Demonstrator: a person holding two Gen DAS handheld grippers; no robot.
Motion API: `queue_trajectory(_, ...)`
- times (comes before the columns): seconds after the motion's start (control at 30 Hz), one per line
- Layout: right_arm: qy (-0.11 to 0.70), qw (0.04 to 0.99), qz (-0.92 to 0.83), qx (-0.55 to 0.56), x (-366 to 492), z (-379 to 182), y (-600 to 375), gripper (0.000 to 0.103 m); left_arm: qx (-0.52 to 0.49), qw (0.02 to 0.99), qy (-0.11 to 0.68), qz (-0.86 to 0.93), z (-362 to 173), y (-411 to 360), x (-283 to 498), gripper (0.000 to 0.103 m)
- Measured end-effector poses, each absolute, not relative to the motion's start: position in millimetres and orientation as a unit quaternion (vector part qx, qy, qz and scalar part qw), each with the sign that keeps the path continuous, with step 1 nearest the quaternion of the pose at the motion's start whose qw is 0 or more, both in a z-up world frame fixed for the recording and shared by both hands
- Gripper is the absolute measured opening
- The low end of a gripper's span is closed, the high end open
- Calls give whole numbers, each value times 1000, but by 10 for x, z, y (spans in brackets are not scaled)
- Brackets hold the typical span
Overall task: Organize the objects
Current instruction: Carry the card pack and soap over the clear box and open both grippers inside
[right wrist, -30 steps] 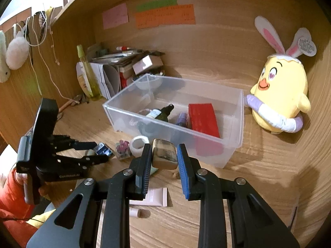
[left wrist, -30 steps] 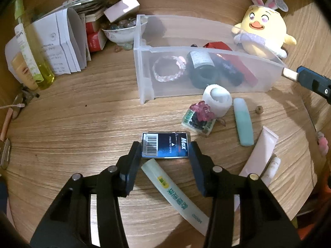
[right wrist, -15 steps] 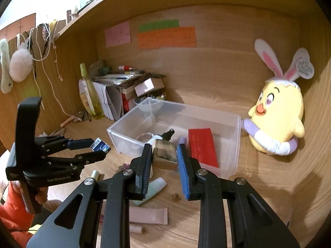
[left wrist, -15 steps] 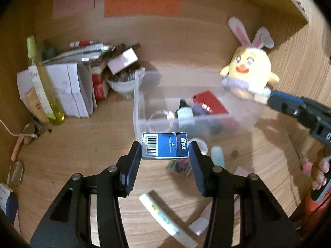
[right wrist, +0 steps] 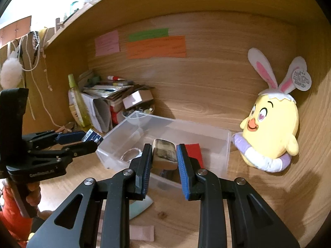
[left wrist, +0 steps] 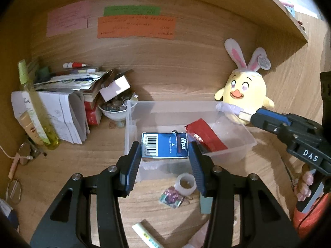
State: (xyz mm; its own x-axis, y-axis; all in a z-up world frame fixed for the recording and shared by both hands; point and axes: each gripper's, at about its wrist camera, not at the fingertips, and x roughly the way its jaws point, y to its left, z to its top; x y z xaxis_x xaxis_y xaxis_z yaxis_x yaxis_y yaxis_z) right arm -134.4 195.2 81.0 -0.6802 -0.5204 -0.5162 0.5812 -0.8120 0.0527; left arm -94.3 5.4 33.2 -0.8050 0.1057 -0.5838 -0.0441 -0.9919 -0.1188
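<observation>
Left gripper (left wrist: 164, 155) pinching a blue box (left wrist: 164, 145) above the near edge of the clear plastic bin (left wrist: 238, 144), right gripper (right wrist: 164, 158) pinching a small beige block (right wrist: 164, 157) over the bin, yellow plush chick (right wrist: 271, 132) just beside the bin on the wooden desk (right wrist: 258, 196)

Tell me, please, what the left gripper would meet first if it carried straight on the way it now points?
Most likely the clear plastic bin: the left gripper, shut on the blue staple box, points down toward its near wall or open inside, where a red box lies. Depth is hard to judge.
</observation>
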Motion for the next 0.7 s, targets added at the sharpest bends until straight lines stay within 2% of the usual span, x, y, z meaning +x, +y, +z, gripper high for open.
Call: queue_trajectory(0.7,64,284,-906,307,-1898,527,1855,23,-360,31,-45,931,46,19,-1484,47)
